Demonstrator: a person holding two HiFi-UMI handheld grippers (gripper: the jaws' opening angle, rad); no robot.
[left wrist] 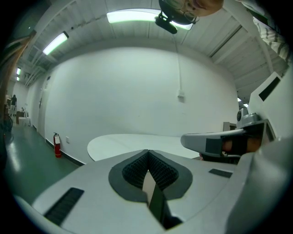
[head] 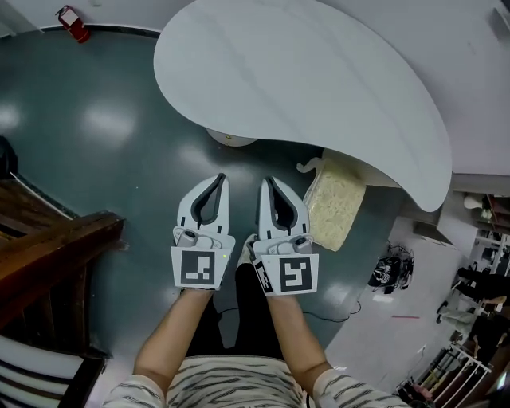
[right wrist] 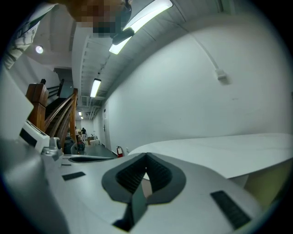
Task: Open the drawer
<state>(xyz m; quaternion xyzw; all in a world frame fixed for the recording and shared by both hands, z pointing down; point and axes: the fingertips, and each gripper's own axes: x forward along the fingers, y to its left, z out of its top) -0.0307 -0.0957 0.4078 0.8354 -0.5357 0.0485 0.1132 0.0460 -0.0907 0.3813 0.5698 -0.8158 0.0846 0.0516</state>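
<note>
No drawer front shows in any view. A beige speckled box-like unit (head: 335,203) with a white curved piece at its near corner stands half under the white curved table (head: 303,80). My left gripper (head: 221,177) and right gripper (head: 265,182) hang side by side over the dark green floor, just short of the table's edge, both pointing at it. Both are shut with nothing between the pads. In the left gripper view the left gripper (left wrist: 147,153) faces the tabletop (left wrist: 137,141), and the right gripper's body lies beside it. In the right gripper view the right gripper (right wrist: 146,157) faces the table (right wrist: 219,151).
A red fire extinguisher (head: 73,22) stands by the far wall. Dark wooden furniture (head: 56,255) fills the left side. The table's round base (head: 231,138) sits ahead on the floor. A dark object (head: 389,271) lies on the white floor at right, with racks beyond.
</note>
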